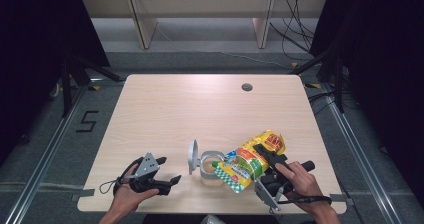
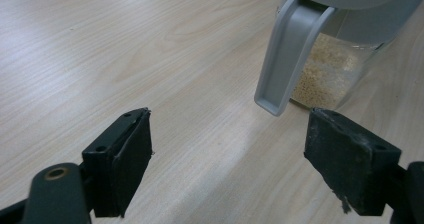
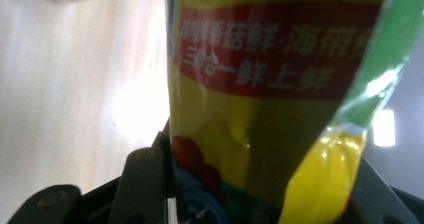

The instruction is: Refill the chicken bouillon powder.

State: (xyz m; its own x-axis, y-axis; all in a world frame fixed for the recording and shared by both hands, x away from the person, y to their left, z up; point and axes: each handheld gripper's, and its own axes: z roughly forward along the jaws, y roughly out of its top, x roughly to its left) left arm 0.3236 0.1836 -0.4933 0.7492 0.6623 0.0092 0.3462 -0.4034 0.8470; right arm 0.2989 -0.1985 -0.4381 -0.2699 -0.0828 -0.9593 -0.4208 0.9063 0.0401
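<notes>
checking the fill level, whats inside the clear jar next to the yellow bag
Pale fine granules fill the lower part of the clear jar. Its grey lid stands open. The yellow bag covers part of its mouth, hiding the rest.

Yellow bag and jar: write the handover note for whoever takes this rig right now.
Right gripper: shut on the yellow bag, which is tipped with one end over the jar's mouth.
Left gripper: open and empty, resting on the table left of the jar.
Jar: clear, near the front edge of the table, grey flip lid standing open; pale granules already fill the bottom part.
Done: lid opened, bag brought to the jar, some granules inside.
Left: likely finish pouring, set the bag down, close the lid. Whether granules are flowing at this moment can't be made out.
</notes>
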